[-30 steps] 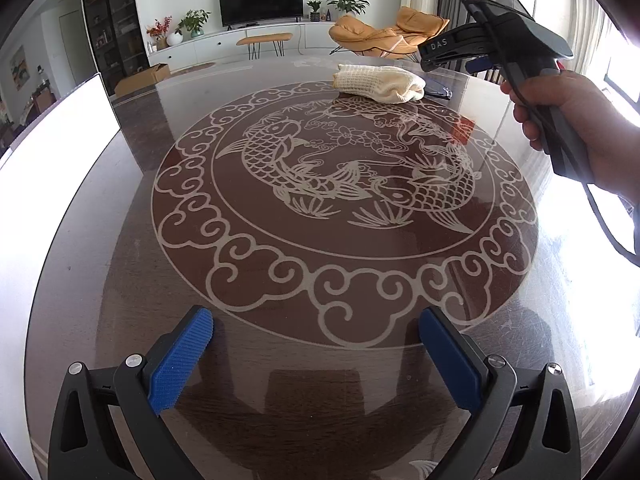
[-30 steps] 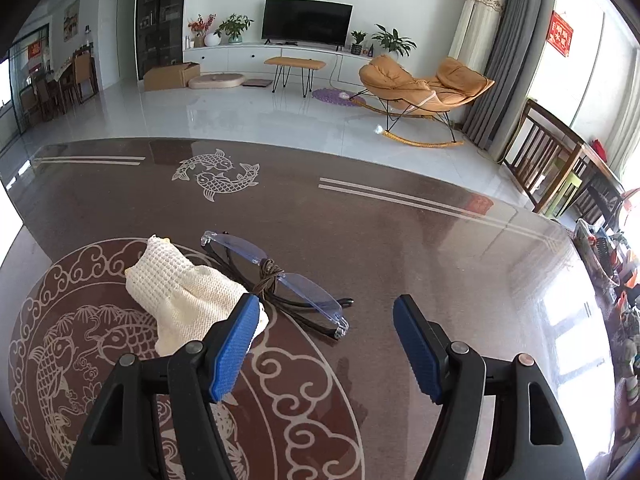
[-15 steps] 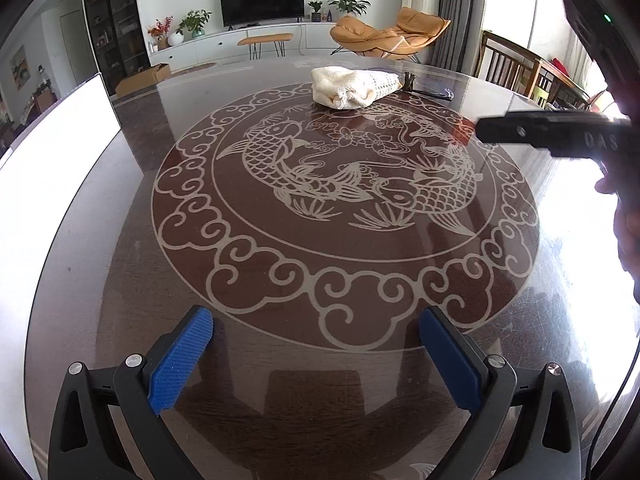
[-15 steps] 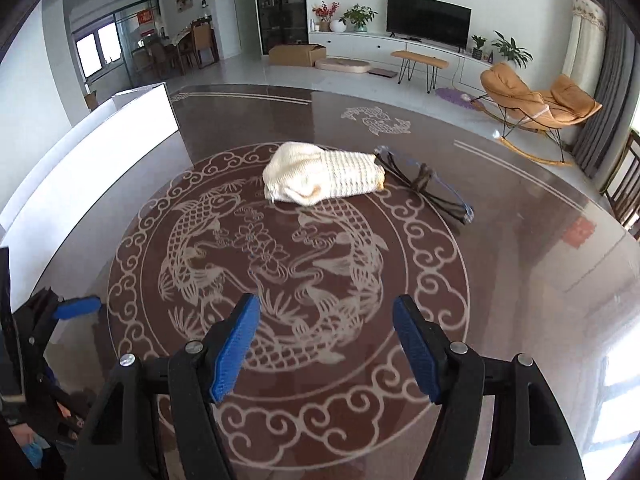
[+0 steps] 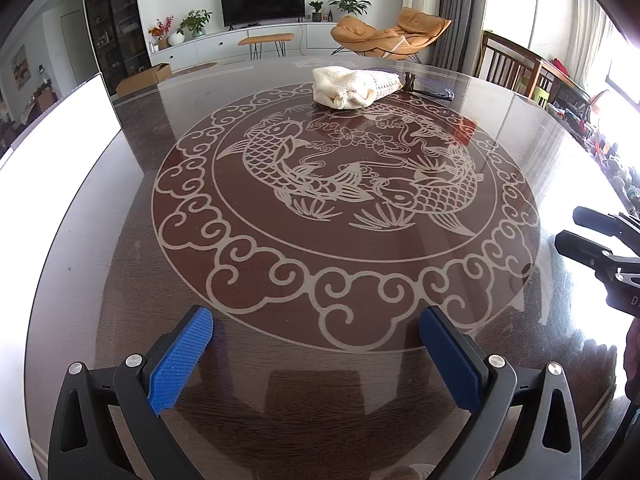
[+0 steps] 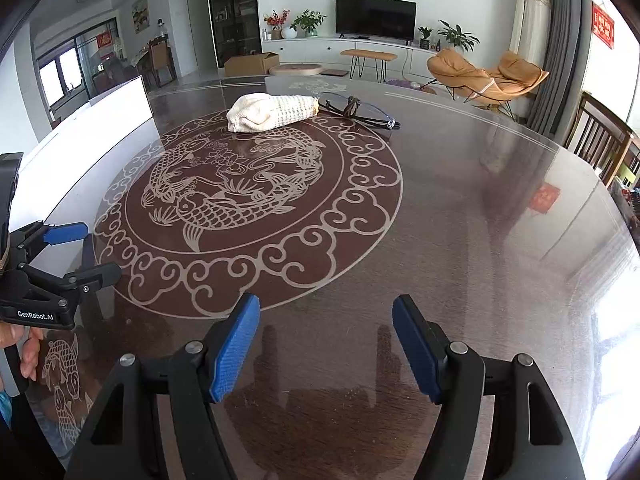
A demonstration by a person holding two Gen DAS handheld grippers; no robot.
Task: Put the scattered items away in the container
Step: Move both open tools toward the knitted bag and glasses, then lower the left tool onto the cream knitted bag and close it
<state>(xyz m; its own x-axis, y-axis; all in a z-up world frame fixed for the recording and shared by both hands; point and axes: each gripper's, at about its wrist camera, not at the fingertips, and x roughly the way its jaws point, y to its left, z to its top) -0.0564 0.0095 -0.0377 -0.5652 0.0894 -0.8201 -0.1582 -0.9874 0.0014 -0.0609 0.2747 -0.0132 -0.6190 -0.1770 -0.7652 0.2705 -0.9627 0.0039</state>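
Observation:
A cream knitted pouch (image 5: 354, 87) lies at the far side of the round dark table (image 5: 120, 280); it also shows in the right wrist view (image 6: 272, 113). Folded glasses (image 6: 360, 111) with a brown cord lie just right of it, seen in the left wrist view as well (image 5: 430, 91). A white container (image 5: 52, 148) stands at the table's left edge, also in the right wrist view (image 6: 88, 136). My left gripper (image 5: 316, 356) is open and empty over the near table edge. My right gripper (image 6: 326, 344) is open and empty, far from the items.
The table top carries a pale fish and cloud pattern (image 5: 344, 184). Wooden chairs (image 5: 516, 68) stand at the far right. The right gripper's fingers show at the right edge of the left wrist view (image 5: 592, 240); the left gripper shows at the left in the right wrist view (image 6: 60, 264).
My right gripper has pulled back from the pouch and glasses to the near side of the table, still open. The pouch has shifted a little left. My left gripper has stayed put.

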